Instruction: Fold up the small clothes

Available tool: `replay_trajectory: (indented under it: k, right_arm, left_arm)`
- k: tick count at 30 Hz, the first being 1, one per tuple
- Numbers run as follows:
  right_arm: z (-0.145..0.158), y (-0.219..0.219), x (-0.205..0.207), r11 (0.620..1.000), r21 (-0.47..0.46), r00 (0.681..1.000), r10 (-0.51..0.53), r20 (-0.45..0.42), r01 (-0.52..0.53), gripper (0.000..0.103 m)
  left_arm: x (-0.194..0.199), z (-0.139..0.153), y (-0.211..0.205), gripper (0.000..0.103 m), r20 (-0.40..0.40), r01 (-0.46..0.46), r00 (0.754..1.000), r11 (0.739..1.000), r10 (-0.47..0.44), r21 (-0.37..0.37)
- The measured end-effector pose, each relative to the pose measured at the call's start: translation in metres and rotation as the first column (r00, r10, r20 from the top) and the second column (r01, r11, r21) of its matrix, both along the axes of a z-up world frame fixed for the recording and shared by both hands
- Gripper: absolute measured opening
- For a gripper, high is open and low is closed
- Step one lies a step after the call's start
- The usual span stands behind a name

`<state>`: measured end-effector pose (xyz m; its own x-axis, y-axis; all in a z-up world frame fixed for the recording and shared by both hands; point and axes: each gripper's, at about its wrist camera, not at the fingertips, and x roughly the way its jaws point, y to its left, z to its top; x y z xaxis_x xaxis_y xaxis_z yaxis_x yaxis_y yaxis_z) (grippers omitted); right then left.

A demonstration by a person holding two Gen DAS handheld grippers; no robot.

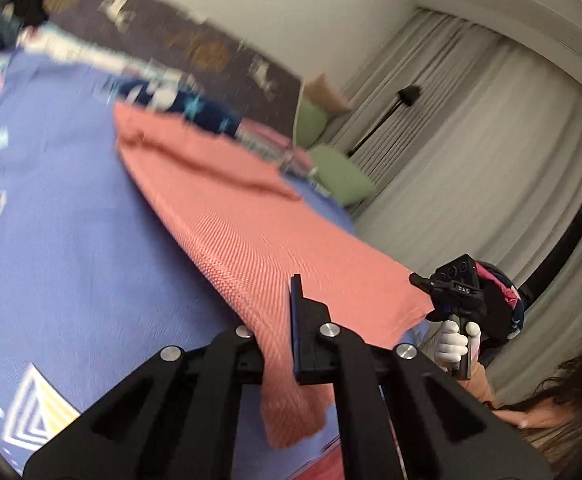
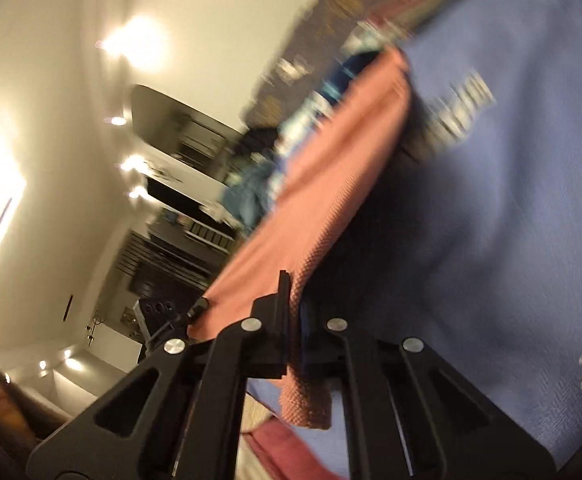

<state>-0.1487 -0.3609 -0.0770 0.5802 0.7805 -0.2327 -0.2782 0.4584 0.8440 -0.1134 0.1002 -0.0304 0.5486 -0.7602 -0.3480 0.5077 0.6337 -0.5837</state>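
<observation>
Salmon cloth pinched; only left wrist shows right gripper.

The salmon garment is a ribbed, waffle-textured knit — matt cloth. Both the left gripper and the right gripper look like matt black plastic with shiny metal rivets. The blue bedsheet is smooth, matt printed cloth.

Motion blur, ceiling-light glare, fisheye warping.
</observation>
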Motion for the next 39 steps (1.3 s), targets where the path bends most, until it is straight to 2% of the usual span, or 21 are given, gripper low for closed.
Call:
replay_trajectory:
  k: [3, 4, 6, 8, 10, 18, 30, 39]
  right_arm:
    - [0.040, -0.006, -0.019, 0.999, 0.026, 0.992, -0.025, 0.128, 0.022, 0.004]
    - [0.052, -0.011, -0.024, 0.999, 0.046, 0.987, -0.034, 0.158, 0.027, 0.004]
    - [0.078, -0.018, -0.045, 0.997, 0.053, 0.970, -0.059, 0.237, 0.048, 0.004]
    - [0.101, -0.018, -0.064, 0.994, -0.019, 0.947, -0.092, 0.309, 0.103, 0.004]
    - [0.109, -0.010, -0.068, 0.988, -0.083, 0.940, -0.096, 0.326, 0.129, 0.004]
    - [0.086, -0.005, -0.035, 0.985, -0.075, 0.959, -0.131, 0.252, 0.155, 0.004]
    - [0.096, -0.008, 0.045, 0.978, -0.063, 0.948, -0.176, 0.265, 0.200, 0.004]
    - [0.088, -0.013, 0.137, 0.965, -0.097, 0.958, -0.225, 0.180, 0.245, 0.004]
  left_arm:
    - [-0.016, 0.026, 0.000, 0.002, 0.090, 0.016, 0.996, 0.999, -0.011, -0.052]
    - [-0.028, 0.036, 0.002, 0.002, 0.134, 0.033, 0.991, 0.996, -0.021, -0.089]
    - [-0.045, 0.051, 0.006, 0.002, 0.195, 0.040, 0.981, 0.993, -0.018, -0.110]
    - [-0.057, 0.062, 0.003, 0.002, 0.232, 0.031, 0.973, 0.996, -0.010, -0.084]
    - [-0.058, 0.068, -0.001, 0.003, 0.236, 0.019, 0.972, 0.999, -0.006, -0.051]
    - [-0.021, 0.062, -0.005, 0.003, 0.184, 0.005, 0.983, 0.998, 0.007, -0.065]
    - [0.048, 0.071, -0.005, 0.003, 0.138, -0.068, 0.987, 0.993, 0.081, -0.095]
    - [0.150, 0.063, -0.012, 0.003, 0.043, -0.134, 0.990, 0.989, 0.137, -0.067]
